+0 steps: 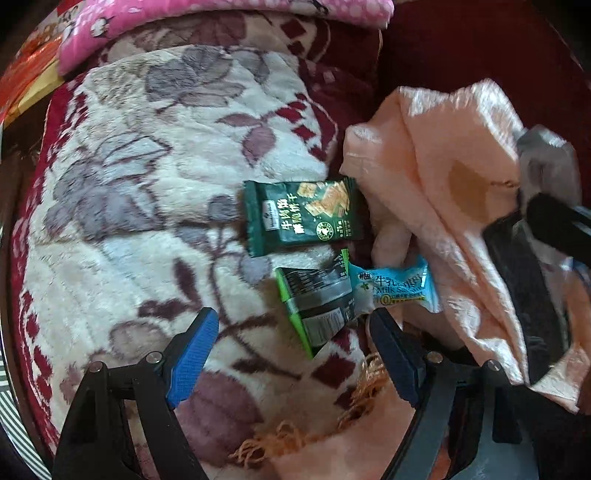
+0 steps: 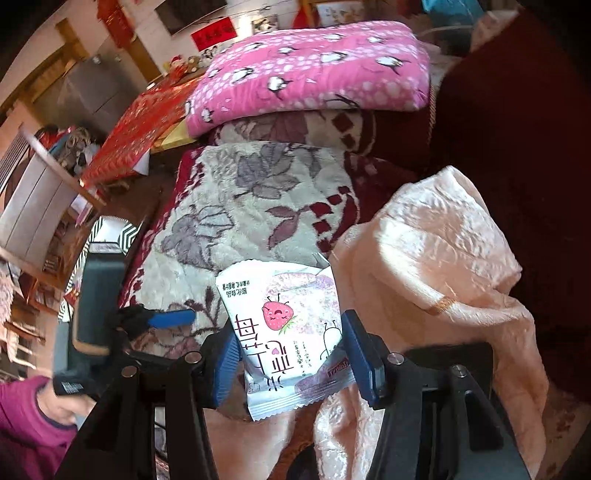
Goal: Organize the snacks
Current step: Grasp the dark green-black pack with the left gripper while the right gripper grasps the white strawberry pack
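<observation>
Snacks lie on a floral plush blanket (image 1: 155,206) that covers the seat. Going from the left of the left wrist view, the blanket's cream field with grey and maroon leaves fills most of the frame, with a pink penguin-print quilt (image 1: 229,22) folded at its far end. The left gripper (image 1: 291,339) hangs over the blanket with its blue-padded jaws spread wide and nothing between them. Just ahead of it lies a dark green cracker packet (image 1: 303,216), face up. Nearer the jaws sits a lime-green and black packet (image 1: 317,306), back side up, and a light blue milk candy packet (image 1: 397,286) overlaps its right edge. To the right, a crumpled peach satin cloth (image 1: 443,177) touches the blue packet, and part of the other tool crosses it at the far right, blurred.

In the right wrist view, the person's hand in a magenta sleeve shows at lower left. The right gripper (image 2: 291,356) has its jaws pressed on both sides of a white strawberry-print snack packet (image 2: 284,332), lifted above the blanket. The peach cloth rises at the right.
</observation>
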`<state>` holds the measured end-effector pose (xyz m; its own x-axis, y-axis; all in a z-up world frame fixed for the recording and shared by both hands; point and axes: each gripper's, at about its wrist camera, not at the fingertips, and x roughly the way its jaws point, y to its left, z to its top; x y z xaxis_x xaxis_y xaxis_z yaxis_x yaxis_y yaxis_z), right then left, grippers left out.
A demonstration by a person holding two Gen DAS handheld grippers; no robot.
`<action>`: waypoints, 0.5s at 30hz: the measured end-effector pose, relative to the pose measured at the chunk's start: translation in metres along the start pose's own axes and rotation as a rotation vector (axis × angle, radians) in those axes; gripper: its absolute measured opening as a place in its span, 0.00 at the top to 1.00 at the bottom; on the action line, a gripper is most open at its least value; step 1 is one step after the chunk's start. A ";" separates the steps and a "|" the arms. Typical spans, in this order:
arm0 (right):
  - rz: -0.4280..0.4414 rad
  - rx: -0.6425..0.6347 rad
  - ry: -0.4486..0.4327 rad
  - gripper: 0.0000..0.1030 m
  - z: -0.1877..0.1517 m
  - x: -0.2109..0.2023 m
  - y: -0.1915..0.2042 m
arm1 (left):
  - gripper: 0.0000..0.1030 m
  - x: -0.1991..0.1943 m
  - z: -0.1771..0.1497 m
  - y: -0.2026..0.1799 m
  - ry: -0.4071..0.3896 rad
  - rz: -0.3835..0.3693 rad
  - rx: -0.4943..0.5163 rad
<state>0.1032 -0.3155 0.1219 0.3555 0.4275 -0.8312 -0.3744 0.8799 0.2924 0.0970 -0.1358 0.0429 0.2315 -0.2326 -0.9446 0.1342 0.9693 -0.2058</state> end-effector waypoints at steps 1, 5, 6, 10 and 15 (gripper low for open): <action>0.007 0.003 0.000 0.45 0.000 0.000 -0.001 | 0.19 0.005 0.001 -0.003 0.006 0.004 -0.003; 0.029 0.024 -0.007 0.45 0.001 0.002 -0.005 | 0.19 0.019 0.007 -0.008 0.022 0.012 -0.036; 0.031 0.027 -0.005 0.45 0.001 0.004 -0.006 | 0.19 0.023 0.007 -0.009 0.024 0.015 -0.034; 0.039 0.023 0.003 0.45 -0.001 0.006 -0.006 | 0.42 0.031 0.006 -0.010 0.012 0.054 -0.009; 0.049 0.017 0.006 0.44 -0.002 0.008 -0.002 | 0.74 0.020 0.007 0.006 -0.010 -0.042 -0.019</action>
<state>0.1048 -0.3148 0.1139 0.3322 0.4692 -0.8182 -0.3765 0.8613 0.3411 0.1094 -0.1349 0.0242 0.2360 -0.2737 -0.9324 0.1256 0.9601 -0.2500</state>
